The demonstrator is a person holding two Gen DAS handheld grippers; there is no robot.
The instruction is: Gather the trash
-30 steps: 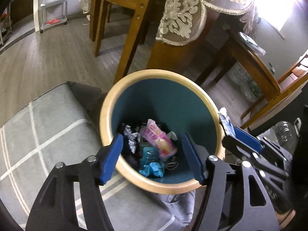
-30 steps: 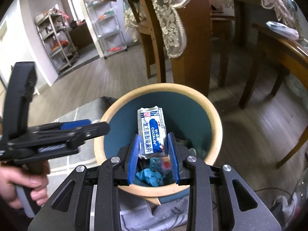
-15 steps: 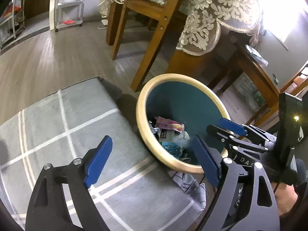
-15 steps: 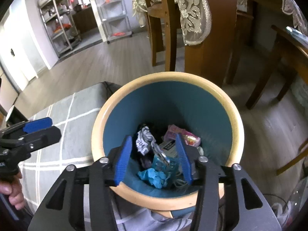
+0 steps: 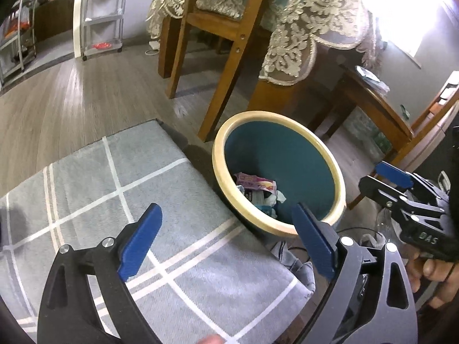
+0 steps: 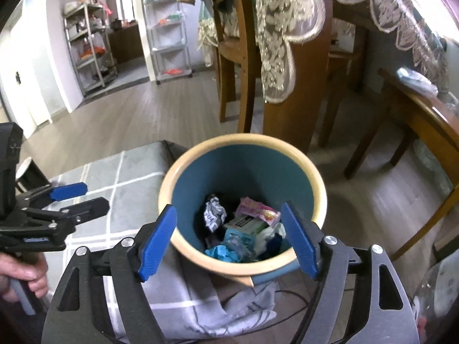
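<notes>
A round bin (image 6: 312, 172) with a cream rim and teal inside stands on the floor; it also shows in the left wrist view (image 5: 332, 166). Inside lie several pieces of trash: a pink wrapper (image 6: 258, 209), a crumpled white paper (image 6: 213, 215), a small box (image 6: 246, 225) and a blue wad (image 6: 221, 252). My right gripper (image 6: 229, 240) is open and empty just above the bin's near rim. My left gripper (image 5: 226, 240) is open and empty over the grey rug (image 5: 114, 189), left of the bin.
Wooden chair legs (image 5: 226, 71) and a table with a lace cloth (image 5: 301, 28) stand behind the bin. A grey cloth (image 6: 200, 301) and a cable lie by the bin's near side. Metal shelves (image 6: 89, 48) stand far back across the wood floor.
My right gripper opened and dropped the blue-and-white packet into the bin, then widened further. My left gripper drew back to the left, away from the bin and over the rug.
</notes>
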